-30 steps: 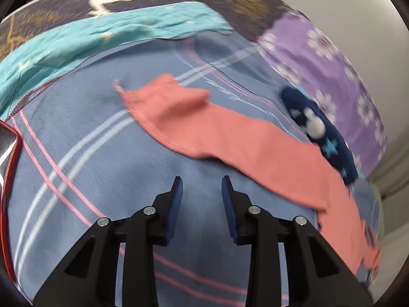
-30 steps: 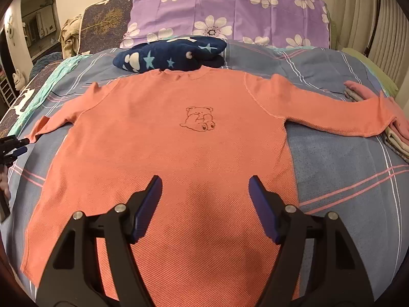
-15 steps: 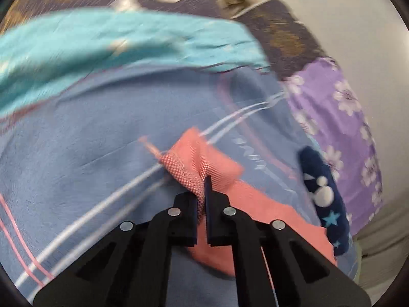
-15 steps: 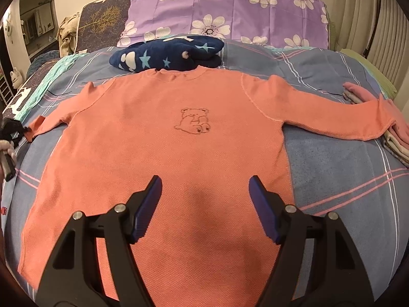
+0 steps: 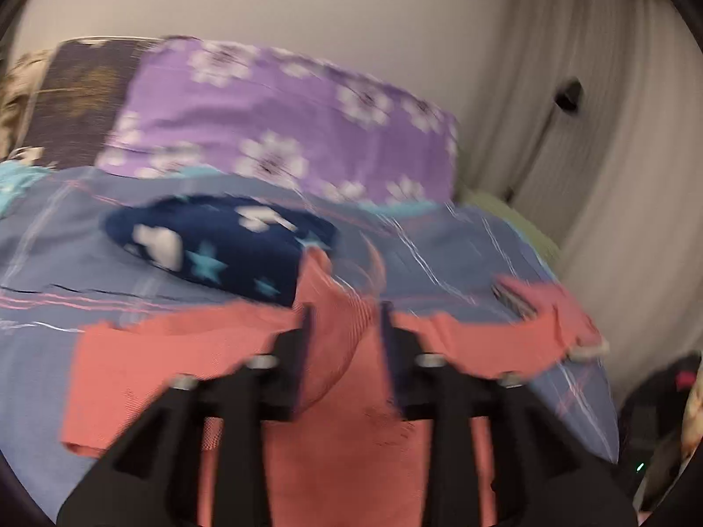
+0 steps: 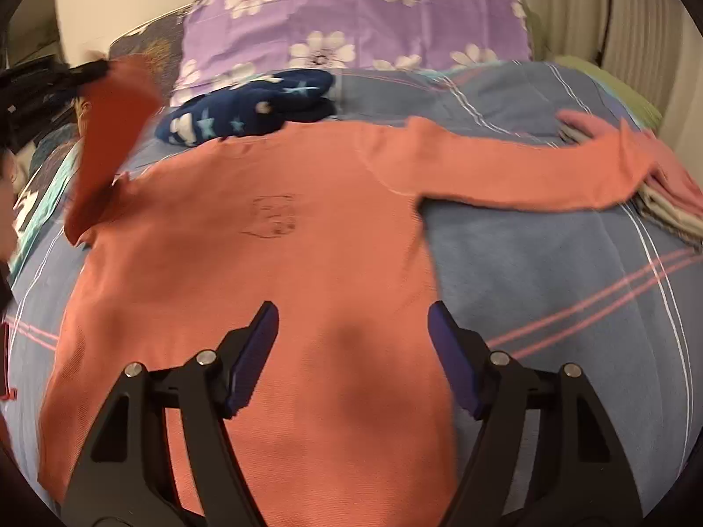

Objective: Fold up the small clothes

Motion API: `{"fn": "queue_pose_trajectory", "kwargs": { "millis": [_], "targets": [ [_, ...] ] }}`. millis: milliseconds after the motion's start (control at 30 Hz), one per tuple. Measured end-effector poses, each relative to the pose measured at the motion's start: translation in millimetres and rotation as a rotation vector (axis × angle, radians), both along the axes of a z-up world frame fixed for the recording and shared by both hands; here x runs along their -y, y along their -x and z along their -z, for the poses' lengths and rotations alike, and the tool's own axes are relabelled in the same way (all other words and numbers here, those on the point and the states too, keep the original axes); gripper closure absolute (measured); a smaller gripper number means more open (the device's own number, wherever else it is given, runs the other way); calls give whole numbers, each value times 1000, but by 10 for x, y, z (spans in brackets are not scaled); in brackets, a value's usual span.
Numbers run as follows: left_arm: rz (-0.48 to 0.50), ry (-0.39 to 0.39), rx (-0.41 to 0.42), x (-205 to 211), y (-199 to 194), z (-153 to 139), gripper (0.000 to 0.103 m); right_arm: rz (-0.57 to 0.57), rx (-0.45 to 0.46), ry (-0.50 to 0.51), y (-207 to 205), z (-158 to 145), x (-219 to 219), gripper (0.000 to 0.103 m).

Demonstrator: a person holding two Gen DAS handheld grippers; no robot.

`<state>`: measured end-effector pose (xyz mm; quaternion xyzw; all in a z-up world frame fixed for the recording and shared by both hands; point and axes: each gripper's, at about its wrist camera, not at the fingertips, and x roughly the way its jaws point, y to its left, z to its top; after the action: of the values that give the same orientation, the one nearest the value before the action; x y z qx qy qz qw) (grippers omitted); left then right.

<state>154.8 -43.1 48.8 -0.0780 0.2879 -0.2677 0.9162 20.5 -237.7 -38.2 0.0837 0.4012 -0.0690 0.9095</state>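
A salmon long-sleeved shirt (image 6: pixel 272 272) with a small bear print lies face up on the blue striped bedspread (image 6: pixel 549 272). My left gripper (image 5: pixel 342 329) is shut on the shirt's left sleeve cuff (image 5: pixel 338 307) and holds it lifted off the bed; in the right wrist view the raised sleeve (image 6: pixel 110 131) hangs at the far left. My right gripper (image 6: pixel 351 351) is open and empty, hovering over the shirt's lower body. The right sleeve (image 6: pixel 527 167) lies stretched out to the right.
A navy star-print garment (image 6: pixel 246 105) lies just beyond the collar. A purple flowered pillow (image 6: pixel 351 22) is at the head of the bed. A stack of folded clothes (image 6: pixel 668 202) sits at the right edge under the right cuff. Curtains (image 5: pixel 615 175) hang on the right.
My left gripper has closed on the left sleeve cuff, then lifted it and swung it up and inward over the shirt. My right gripper has stayed open over the shirt's hem.
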Motion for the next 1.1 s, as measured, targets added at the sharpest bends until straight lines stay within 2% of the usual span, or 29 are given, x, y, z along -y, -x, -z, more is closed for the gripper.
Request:
{"fn": "queue_pose_trajectory", "kwargs": {
  "millis": [100, 233, 300, 367, 400, 533, 567, 633, 767, 800, 833, 867, 900, 967, 1067, 1100],
  "targets": [
    [92, -120, -14, 421, 174, 265, 53, 24, -9, -32, 40, 7, 155, 31],
    [75, -231, 0, 322, 391, 443, 40, 13, -25, -62, 33, 28, 326, 35],
    [21, -284, 3, 93, 426, 497, 38, -30, -42, -110, -63, 43, 358, 55],
    [-56, -333, -20, -207, 456, 555, 37, -76, -55, -166, -204, 43, 360, 63],
    [-88, -347, -36, -358, 467, 596, 37, -99, -61, -196, -294, 39, 338, 64],
    [-275, -471, -63, -865, 404, 795, 36, -200, -83, -310, -820, 8, 140, 64],
    [-307, -479, -73, -974, 398, 824, 36, -221, -91, -334, -961, 8, 67, 63],
    [-365, -469, -115, -1196, 300, 882, 36, -251, -118, -387, -1261, 46, -77, 59],
    [-412, -448, -175, -1405, 151, 970, 33, -242, -193, -423, -1793, 266, -335, 37],
    [-424, -446, -185, -1435, 116, 993, 30, -235, -195, -413, -1886, 316, -397, 36],
    [-436, -449, -193, -1428, 98, 1002, 29, -227, -180, -393, -1925, 315, -440, 41],
    [-450, -445, -204, -1462, 71, 1024, 29, -218, -167, -354, -1966, 277, -524, 77],
    [-459, -438, -211, -1479, 48, 1040, 29, -258, -171, -342, -1994, 244, -600, 99],
    [-487, -421, -227, -1536, 29, 1084, 29, -273, -142, -340, -1957, 96, -643, 100],
    [-526, -404, -241, -1618, 22, 1107, 29, -261, 40, -252, -1676, -419, -521, 100],
    [-530, -401, -243, -1625, 31, 1107, 29, -239, 75, -229, -1602, -518, -432, 100]
  ]
}}
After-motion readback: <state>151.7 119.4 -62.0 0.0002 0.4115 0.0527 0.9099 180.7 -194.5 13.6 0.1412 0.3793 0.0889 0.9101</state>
